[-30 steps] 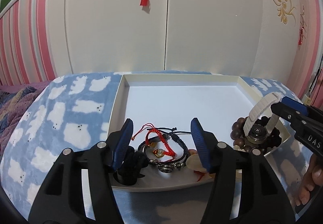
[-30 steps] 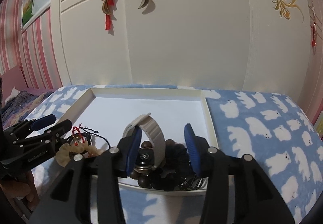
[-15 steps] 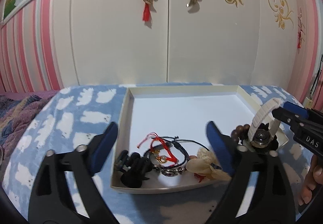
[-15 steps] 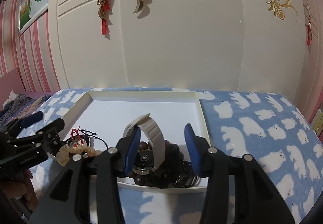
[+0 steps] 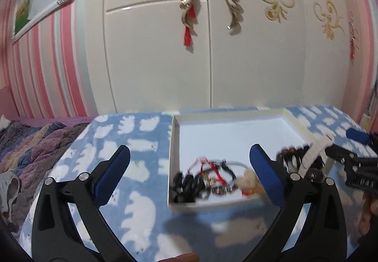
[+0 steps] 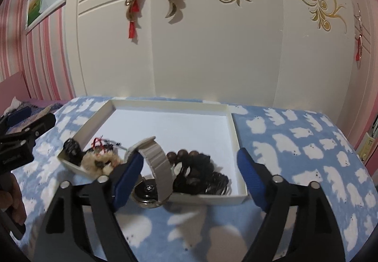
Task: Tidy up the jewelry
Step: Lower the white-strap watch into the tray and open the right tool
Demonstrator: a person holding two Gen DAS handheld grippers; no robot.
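Note:
A white shallow tray (image 6: 232, 125) lies on a blue blanket. Along its near side lie a black clip (image 6: 72, 147), red cord bracelets (image 6: 96, 142), a cream shell bracelet (image 6: 101, 160), dark wooden beads (image 6: 182, 154) and a watch with a pale strap (image 6: 158, 162). My right gripper (image 6: 189, 173) has its jaws opening; the watch stands between them, its strap beside the left finger, the right pad well clear. In the left wrist view my left gripper (image 5: 189, 174) is opening wide above the tray's (image 5: 173, 144) near left corner. The red cords (image 5: 208, 172) lie beyond it, untouched. The picture is blurred.
The blue blanket with white bears (image 6: 307, 144) covers the surface around the tray. White wardrobe doors (image 6: 212, 49) rise just behind it. A purple quilt (image 5: 35, 144) lies at the left. A hand (image 6: 11, 196) holds the left gripper (image 6: 23, 134).
Both grippers' jaws have widened, the left very far. The left gripper has drawn back and up from the bracelet pile. The right has backed off slightly, the watch still between its fingers.

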